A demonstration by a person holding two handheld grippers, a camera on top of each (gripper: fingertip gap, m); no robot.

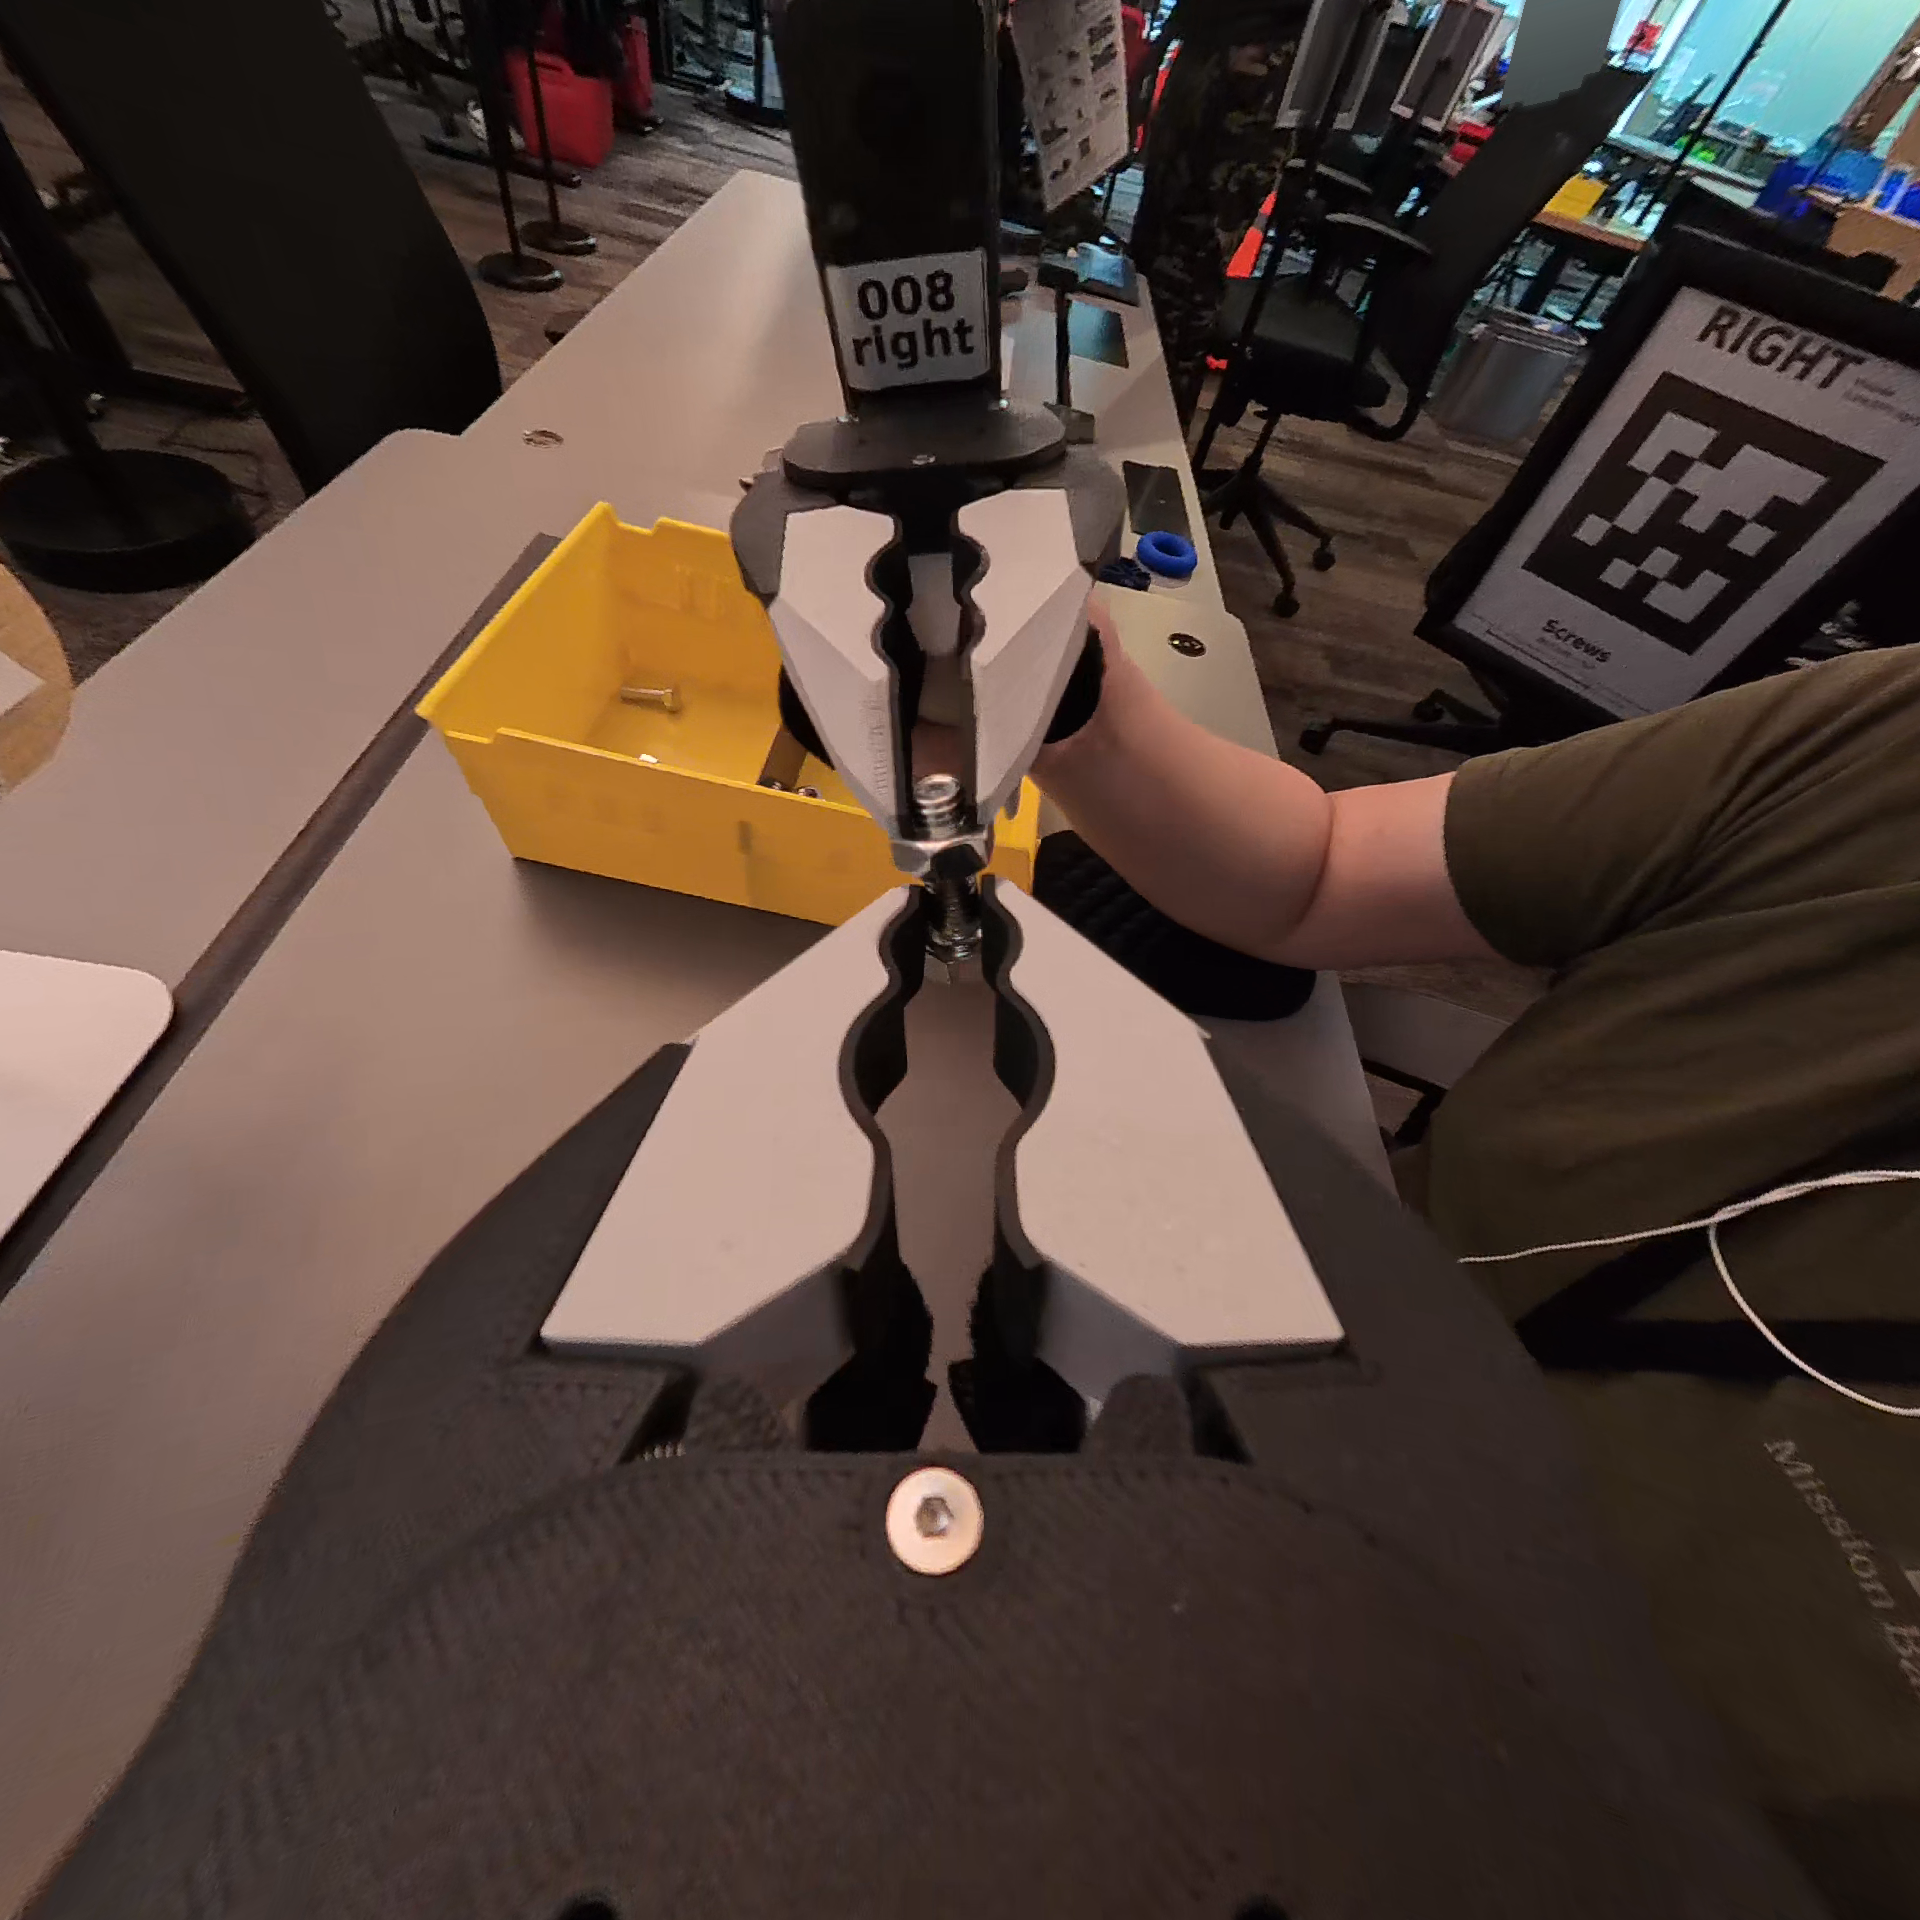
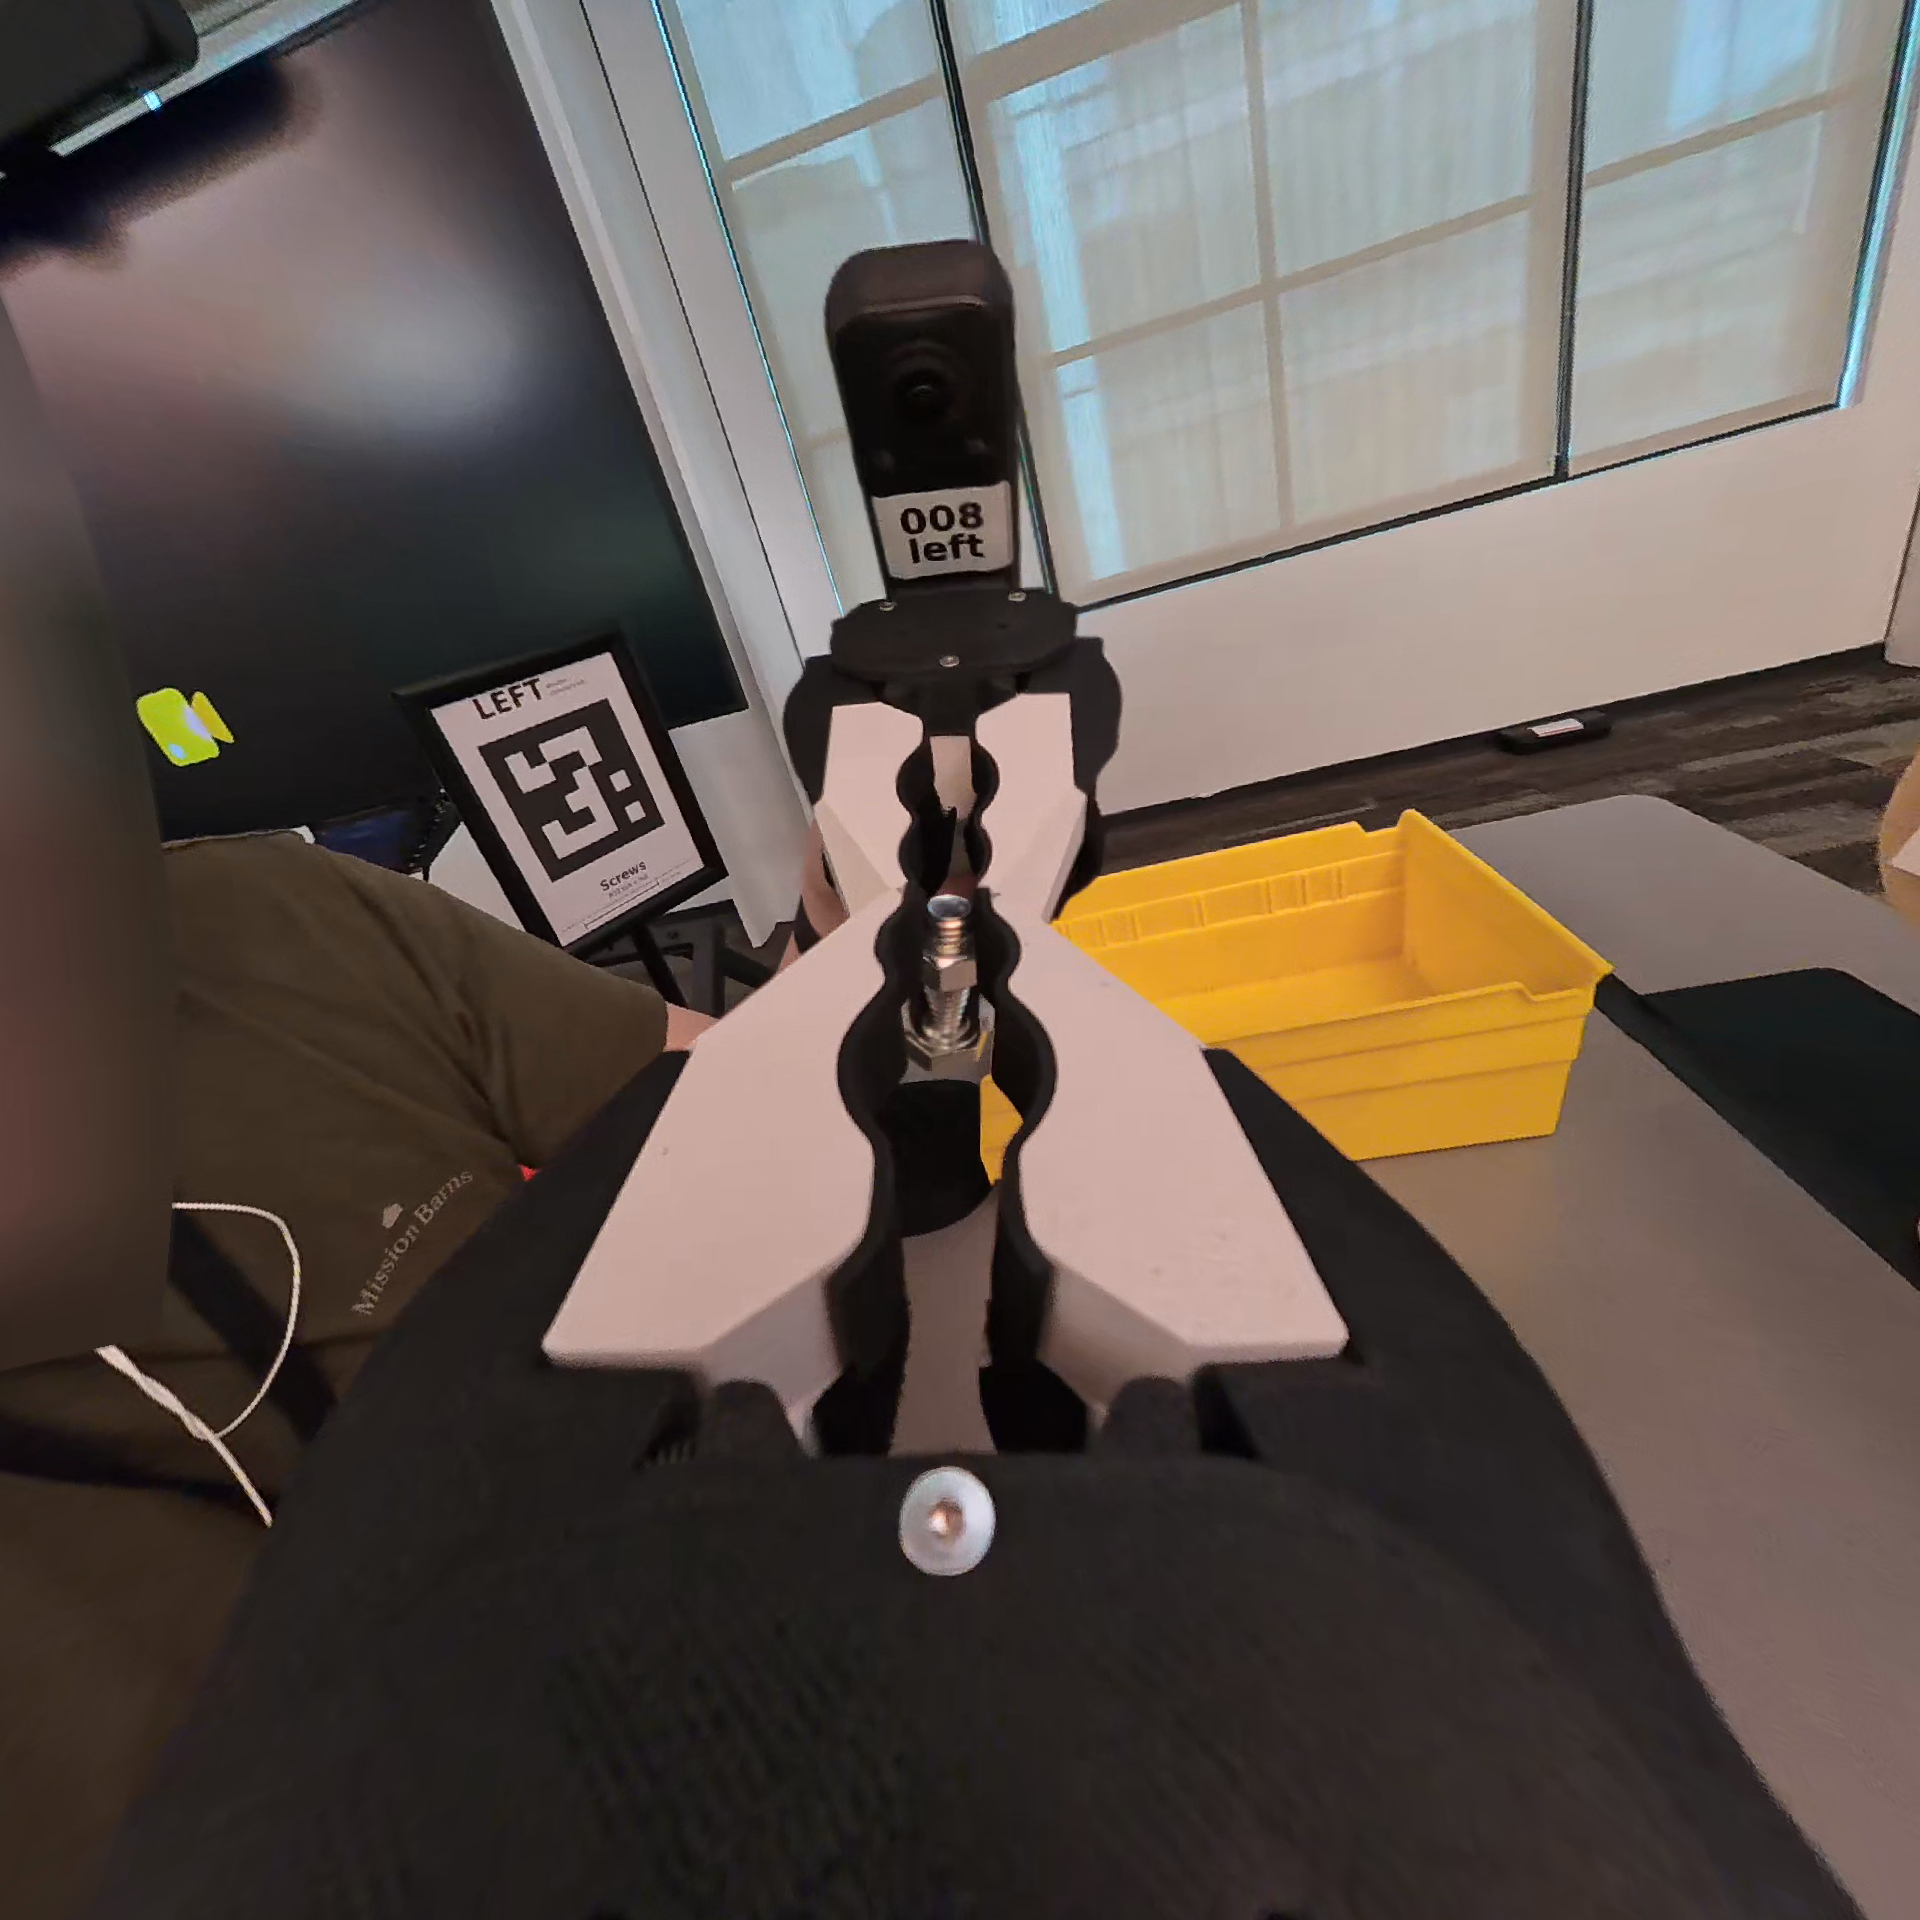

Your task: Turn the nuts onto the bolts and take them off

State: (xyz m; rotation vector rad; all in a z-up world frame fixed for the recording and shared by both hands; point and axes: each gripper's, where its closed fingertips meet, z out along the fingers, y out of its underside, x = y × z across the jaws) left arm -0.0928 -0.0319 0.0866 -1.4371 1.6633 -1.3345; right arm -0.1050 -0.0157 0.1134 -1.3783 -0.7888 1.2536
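Note:
A silver threaded bolt [image 1: 952,914] stands upright in the air between my two grippers, which face each other tip to tip. My left gripper [image 1: 948,902] is shut on the bolt's lower part, by its head. My right gripper [image 1: 940,850] is shut on a hex nut [image 1: 940,854] higher up the thread, and the bolt's tip sticks out above it. In the right wrist view the bolt [image 2: 940,1013] runs up the gap of my right gripper [image 2: 940,925], with the nut [image 2: 945,971] at the fingertips. The left gripper's fingers [image 2: 862,810] meet it from the far side.
A yellow bin [image 1: 623,790] sits on the grey table behind the grippers, with a loose bolt [image 1: 651,698] inside; it also shows in the right wrist view [image 2: 1351,1049]. A black mat [image 1: 1143,935] lies beside it. A person's forearm [image 1: 1247,842] reaches in from the right. A framed marker sign [image 1: 1704,499] stands beyond the table's edge. Both grippers' tips are close together, under 4 cm apart.

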